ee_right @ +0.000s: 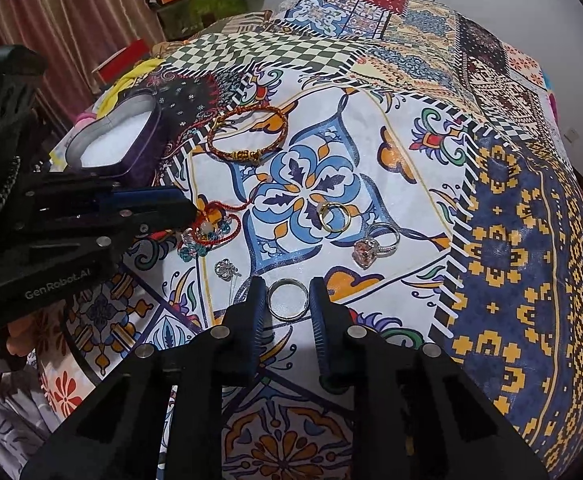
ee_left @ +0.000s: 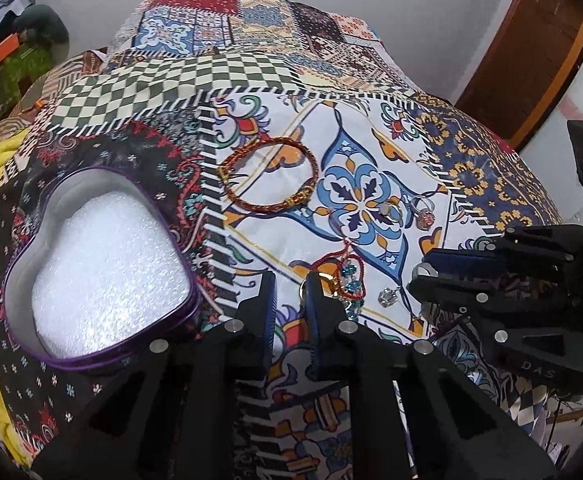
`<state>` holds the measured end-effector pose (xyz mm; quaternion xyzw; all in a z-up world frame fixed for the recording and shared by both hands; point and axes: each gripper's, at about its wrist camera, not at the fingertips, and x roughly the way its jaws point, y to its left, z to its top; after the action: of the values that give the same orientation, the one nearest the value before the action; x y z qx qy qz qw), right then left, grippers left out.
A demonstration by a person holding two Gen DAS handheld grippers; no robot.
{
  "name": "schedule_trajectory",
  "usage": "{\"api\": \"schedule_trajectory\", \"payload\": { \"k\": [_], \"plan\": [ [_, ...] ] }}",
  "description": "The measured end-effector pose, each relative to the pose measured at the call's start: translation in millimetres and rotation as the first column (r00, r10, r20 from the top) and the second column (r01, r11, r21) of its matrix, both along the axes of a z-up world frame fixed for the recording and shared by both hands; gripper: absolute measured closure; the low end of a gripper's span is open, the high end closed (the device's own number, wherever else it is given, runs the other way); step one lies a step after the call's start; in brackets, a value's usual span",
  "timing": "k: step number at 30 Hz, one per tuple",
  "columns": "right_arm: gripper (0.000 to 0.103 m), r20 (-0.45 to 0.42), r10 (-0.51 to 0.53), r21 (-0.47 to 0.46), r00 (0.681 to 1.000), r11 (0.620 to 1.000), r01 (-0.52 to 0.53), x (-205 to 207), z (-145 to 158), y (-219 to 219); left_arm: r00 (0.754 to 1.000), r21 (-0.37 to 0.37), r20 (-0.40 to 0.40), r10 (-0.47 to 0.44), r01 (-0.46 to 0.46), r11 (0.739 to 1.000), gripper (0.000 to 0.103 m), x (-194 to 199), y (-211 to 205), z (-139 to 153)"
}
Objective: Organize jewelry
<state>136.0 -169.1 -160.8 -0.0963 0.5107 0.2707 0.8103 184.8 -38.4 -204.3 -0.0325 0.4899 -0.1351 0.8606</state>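
In the left wrist view, a heart-shaped tin [ee_left: 103, 264] with a purple rim and white foam lining is seen at the left of the frame, lid off, resting on a patchwork cloth [ee_left: 251, 60]. To its right, near the centre, a red and gold bangle [ee_left: 267, 176] lies flat on the white panel of the cloth. The left tongs [ee_left: 289, 292] are seen at the bottom centre, parted by a narrow gap with nothing between them; the right fingertip sits just beside a red cord charm with blue beads [ee_left: 349, 276]. Further right, a gold ring [ee_left: 391, 212] and a stone-set ring [ee_left: 421, 208] lie close together, and a small crystal piece [ee_left: 389, 296] lies below them. At the right edge the right tongs [ee_left: 451, 268] are seen from the side; their spread cannot be told from this view.

In the right wrist view, the left tongs [ee_right: 183, 204] enter from the left edge, tips over the charm [ee_right: 207, 228], with the tin [ee_right: 115, 140] behind them at upper left. The bangle [ee_right: 247, 132] lies above centre. The right tongs [ee_right: 287, 300] are seen at the bottom centre, held wide, with a silver ring [ee_right: 287, 299] lying flat between the fingertips, not gripped. The gold ring [ee_right: 334, 217] and stone ring [ee_right: 373, 246] lie above and to the right.
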Motion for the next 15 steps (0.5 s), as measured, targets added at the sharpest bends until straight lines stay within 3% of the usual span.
{"api": "schedule_trajectory", "payload": {
  "k": [5, 8, 15],
  "plan": [
    [0.083, -0.001, -0.012, 0.021, 1.000, 1.000, 0.012, -1, 3, -4, 0.999, 0.004, -0.010, -0.046, 0.046, 0.999, 0.091, 6, -8, -2],
    [0.083, 0.007, -0.018, 0.027, 1.000, 0.999, 0.018, -3, 6, -5, 0.998, -0.005, -0.019, -0.060, 0.060, 0.998, 0.099, 9, -12, -4],
    [0.083, 0.034, -0.041, 0.047, 0.999, 0.998, 0.039, -6, 18, -12, 0.999, -0.078, -0.035, -0.025, 0.022, 0.997, 0.103, 6, -3, 1]
  ]
}}
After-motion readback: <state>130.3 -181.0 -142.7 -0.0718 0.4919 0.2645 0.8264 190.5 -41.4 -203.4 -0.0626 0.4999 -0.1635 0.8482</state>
